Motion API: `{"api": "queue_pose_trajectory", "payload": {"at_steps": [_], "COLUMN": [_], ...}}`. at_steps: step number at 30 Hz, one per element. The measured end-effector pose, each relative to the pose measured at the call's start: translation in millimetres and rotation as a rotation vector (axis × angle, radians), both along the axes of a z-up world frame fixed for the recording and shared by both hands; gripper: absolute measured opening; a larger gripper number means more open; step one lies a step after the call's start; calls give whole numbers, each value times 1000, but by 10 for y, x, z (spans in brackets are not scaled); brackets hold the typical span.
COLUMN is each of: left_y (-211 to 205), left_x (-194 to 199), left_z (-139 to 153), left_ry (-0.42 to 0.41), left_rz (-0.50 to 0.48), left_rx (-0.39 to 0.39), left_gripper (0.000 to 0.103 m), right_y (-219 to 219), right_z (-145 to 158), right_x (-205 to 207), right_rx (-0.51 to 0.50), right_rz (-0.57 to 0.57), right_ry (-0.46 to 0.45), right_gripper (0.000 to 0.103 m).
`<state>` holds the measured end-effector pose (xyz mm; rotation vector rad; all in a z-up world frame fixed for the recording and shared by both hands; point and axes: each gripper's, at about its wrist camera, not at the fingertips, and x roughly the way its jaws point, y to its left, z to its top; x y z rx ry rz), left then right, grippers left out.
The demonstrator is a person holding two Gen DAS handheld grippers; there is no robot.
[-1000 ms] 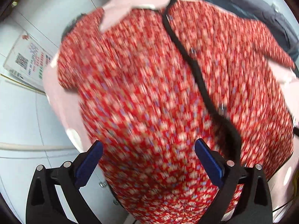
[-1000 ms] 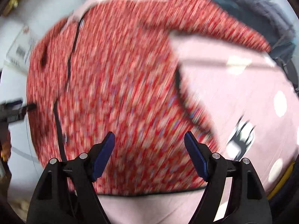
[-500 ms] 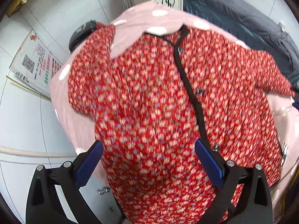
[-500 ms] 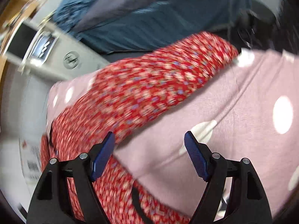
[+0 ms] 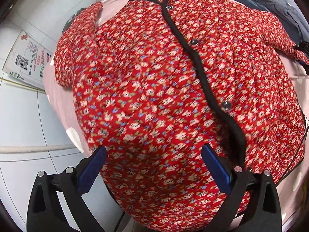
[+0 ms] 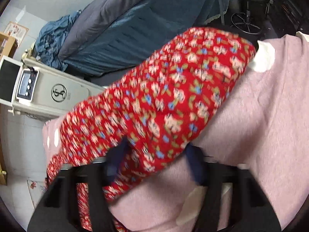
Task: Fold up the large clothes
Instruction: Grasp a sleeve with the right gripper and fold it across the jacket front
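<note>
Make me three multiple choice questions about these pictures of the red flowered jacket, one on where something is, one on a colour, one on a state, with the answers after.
1. What does the red flowered jacket lie on?
A. a pink cloth with white dots
B. a bare wooden table
C. a green mat

2. What colour is the trim down the jacket's front opening?
A. white
B. black
C. yellow

3. How do the left gripper's jaws stand?
A. clamped on a sleeve
B. shut on nothing
C. wide open over the jacket's body

Answers:
1. A, the pink cloth with white dots shows all around the jacket.
2. B, a black band with dark buttons runs from the neckline down the front.
3. C, the two blue pads stand far apart, with the fabric lying flat beyond them.
</note>
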<state>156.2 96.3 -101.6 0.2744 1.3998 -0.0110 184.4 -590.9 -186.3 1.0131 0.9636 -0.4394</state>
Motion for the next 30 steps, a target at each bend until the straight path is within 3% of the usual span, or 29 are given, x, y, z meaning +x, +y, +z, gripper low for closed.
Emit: {"api": "queue_pose_trajectory", "payload": {"at_steps": [1, 2, 7, 11, 16, 18, 26, 30], "left_y": [-15, -26, -89, -105, -22, 20, 216, 341], "left_x": [14, 26, 117, 133, 101, 89, 101, 101], "left_z": [22, 37, 109, 109, 66, 60, 165, 249], "left_ry": [-5, -7, -20, -26, -19, -21, -58, -76], "left_rz": [1, 2, 1, -2, 33, 41, 88, 117], "left_rx": [-7, -12, -30, -36, -62, -63, -100, -116], "left_gripper": [96, 96, 96, 96, 96, 96, 96, 96], "right_y": [-75, -117, -329, -285, -177, -59, 1021, 2059], "right_z": [50, 82, 658, 722, 800, 989, 2014, 2419], "right_x": [24, 30, 314, 473, 435, 520, 851, 1024], "right_rx": [2, -1, -156, -191, -144, -185, -383, -484], "right_rz": [-6, -2, 81, 135, 97, 137, 398, 659], "right_ry": [-12, -15, -65, -4, -23, -41, -226, -321], "right_gripper": [16, 15, 12, 12, 12, 12, 12, 12]}}
